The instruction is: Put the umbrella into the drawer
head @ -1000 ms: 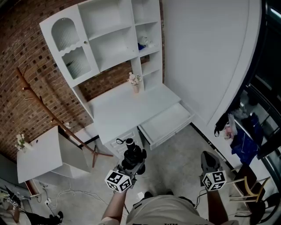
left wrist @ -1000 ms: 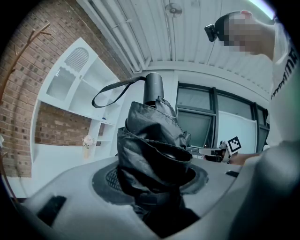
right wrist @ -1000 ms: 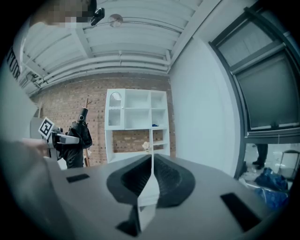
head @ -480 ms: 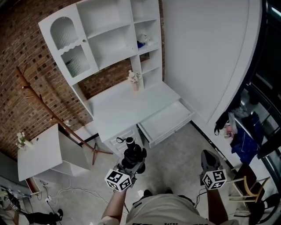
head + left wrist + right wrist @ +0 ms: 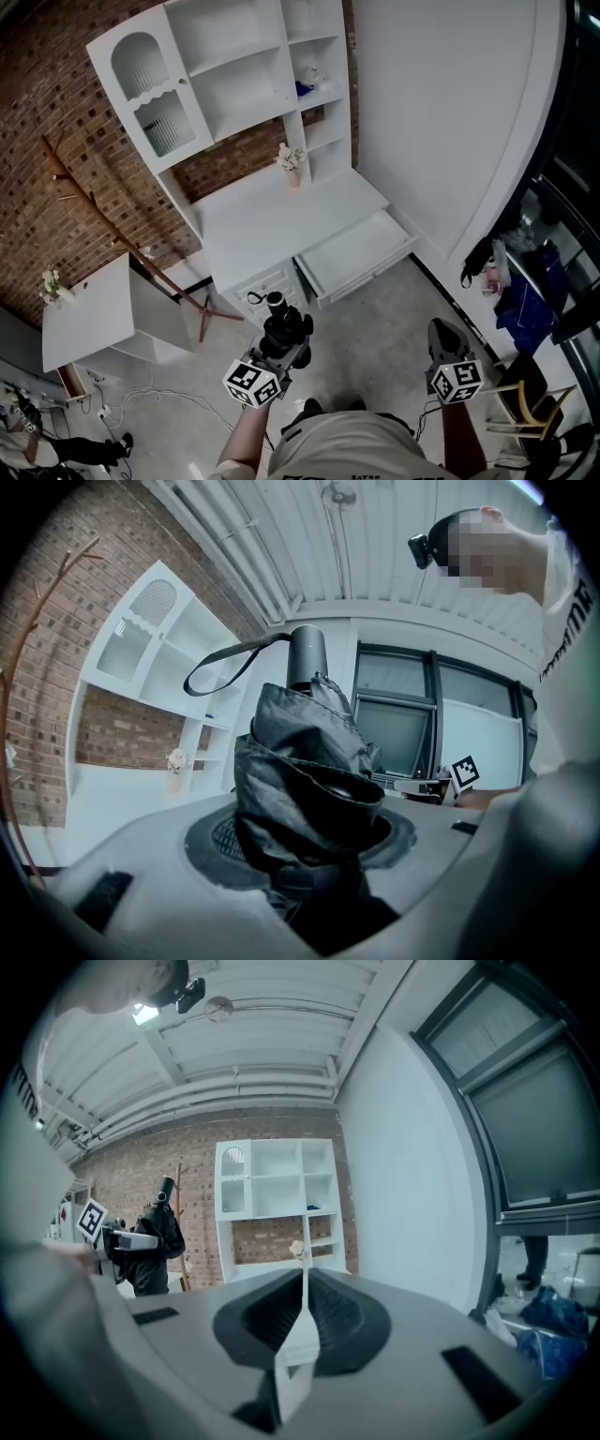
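Note:
A folded black umbrella (image 5: pixel 284 335) stands upright with my left gripper (image 5: pixel 279 354) shut on its bunched fabric; its handle and wrist strap point up (image 5: pixel 307 663). In the left gripper view the umbrella (image 5: pixel 302 780) fills the space between the jaws. My right gripper (image 5: pixel 444 343) is held at the lower right, its jaws shut together with nothing between them (image 5: pixel 302 1283). Ahead on the floor stands the white desk (image 5: pixel 267 225), and its right drawer (image 5: pixel 361 255) is pulled out and looks empty. The umbrella (image 5: pixel 153 1234) also shows at the left of the right gripper view.
A white shelf hutch (image 5: pixel 225 75) sits on the desk, with a small flower vase (image 5: pixel 292 165) in front of it. A wooden coat rack (image 5: pixel 98 220) and a low white side table (image 5: pixel 89 323) stand to the left. Hanging clothes (image 5: pixel 511 281) and a chair (image 5: pixel 530 403) are at the right.
The desk has slid slightly down and right in the head view. Both grippers keep their places in the picture, and the umbrella stays in the left one.

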A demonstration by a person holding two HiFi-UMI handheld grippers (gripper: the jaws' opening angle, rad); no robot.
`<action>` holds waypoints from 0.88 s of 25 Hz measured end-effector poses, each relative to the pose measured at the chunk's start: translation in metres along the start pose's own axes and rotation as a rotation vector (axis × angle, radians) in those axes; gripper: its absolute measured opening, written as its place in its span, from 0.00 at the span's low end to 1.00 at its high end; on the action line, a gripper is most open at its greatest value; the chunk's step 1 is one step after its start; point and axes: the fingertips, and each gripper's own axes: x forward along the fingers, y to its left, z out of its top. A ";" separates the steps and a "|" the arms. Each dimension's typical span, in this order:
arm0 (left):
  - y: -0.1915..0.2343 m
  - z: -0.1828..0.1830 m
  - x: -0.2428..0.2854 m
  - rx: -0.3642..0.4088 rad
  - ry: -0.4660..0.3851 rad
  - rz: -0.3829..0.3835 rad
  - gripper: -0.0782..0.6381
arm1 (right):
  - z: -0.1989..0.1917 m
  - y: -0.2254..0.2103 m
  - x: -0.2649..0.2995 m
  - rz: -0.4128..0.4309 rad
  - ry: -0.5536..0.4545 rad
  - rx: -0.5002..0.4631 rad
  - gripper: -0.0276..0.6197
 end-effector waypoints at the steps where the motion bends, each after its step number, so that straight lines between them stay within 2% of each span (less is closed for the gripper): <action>1: -0.003 0.000 0.001 0.000 -0.001 0.004 0.44 | 0.000 -0.003 -0.001 0.005 0.002 0.000 0.10; 15: -0.044 -0.005 0.012 0.006 -0.020 0.036 0.44 | -0.005 -0.034 -0.010 0.054 -0.004 0.008 0.10; 22: -0.050 -0.004 0.020 0.018 -0.034 0.033 0.44 | -0.005 -0.043 -0.010 0.057 -0.015 0.013 0.10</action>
